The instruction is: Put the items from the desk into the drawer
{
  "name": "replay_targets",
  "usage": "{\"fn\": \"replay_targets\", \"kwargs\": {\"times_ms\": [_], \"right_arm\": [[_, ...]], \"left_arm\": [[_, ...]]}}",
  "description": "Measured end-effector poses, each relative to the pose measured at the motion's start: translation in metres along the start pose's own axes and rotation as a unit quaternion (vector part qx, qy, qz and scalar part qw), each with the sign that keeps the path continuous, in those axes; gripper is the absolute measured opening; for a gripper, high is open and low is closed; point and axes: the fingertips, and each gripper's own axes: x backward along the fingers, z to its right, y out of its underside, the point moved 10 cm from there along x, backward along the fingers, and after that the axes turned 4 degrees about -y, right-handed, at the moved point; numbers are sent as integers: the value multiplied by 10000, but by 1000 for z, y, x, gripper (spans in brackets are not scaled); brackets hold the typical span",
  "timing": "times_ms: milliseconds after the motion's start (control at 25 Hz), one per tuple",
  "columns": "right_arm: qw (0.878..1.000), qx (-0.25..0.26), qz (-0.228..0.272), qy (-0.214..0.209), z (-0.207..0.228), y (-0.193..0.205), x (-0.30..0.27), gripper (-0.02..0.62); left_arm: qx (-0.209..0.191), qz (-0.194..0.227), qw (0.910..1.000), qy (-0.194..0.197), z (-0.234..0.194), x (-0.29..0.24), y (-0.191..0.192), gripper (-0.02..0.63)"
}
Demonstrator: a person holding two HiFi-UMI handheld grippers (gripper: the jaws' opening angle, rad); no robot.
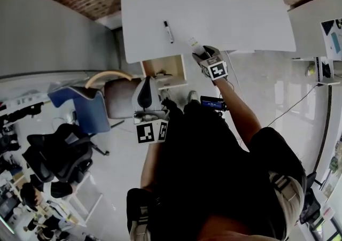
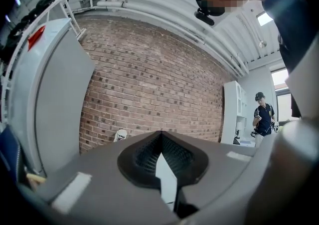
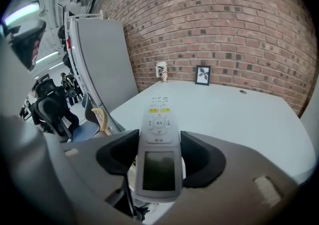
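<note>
The left gripper (image 1: 148, 80) and the right gripper (image 1: 201, 52) are smooth grey moulded plastic shells, and each carries a white cube with black square markers (image 1: 152, 131). Their jaws are lined with black ribbed rubber pads (image 2: 144, 156). Small white rectangular stickers (image 2: 72, 191) sit on the grey jaw tops. The person wears a black short-sleeved top (image 1: 214, 154).
</note>
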Motion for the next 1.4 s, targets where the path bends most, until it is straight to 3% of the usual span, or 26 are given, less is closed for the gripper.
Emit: {"fn": "replay_targets", "kwargs": {"times_ms": [360, 640, 1000, 1400], "right_arm": [[9970, 459, -234, -585, -88, 10, -22, 259], [9929, 701, -680, -682, -134, 25, -54, 259], [9874, 661, -1216, -764, -151, 63, -104, 259], [9859, 238, -1555, -564, -126, 112, -169, 259]], "left_arm": [[268, -36, 9995, -152, -75, 24, 4, 8], [327, -261, 9991, -75, -128, 30, 14, 8], [384, -474, 9981, 51, -156, 21, 37, 8], [383, -703, 9967, 112, -166, 5, 89, 8]]}}
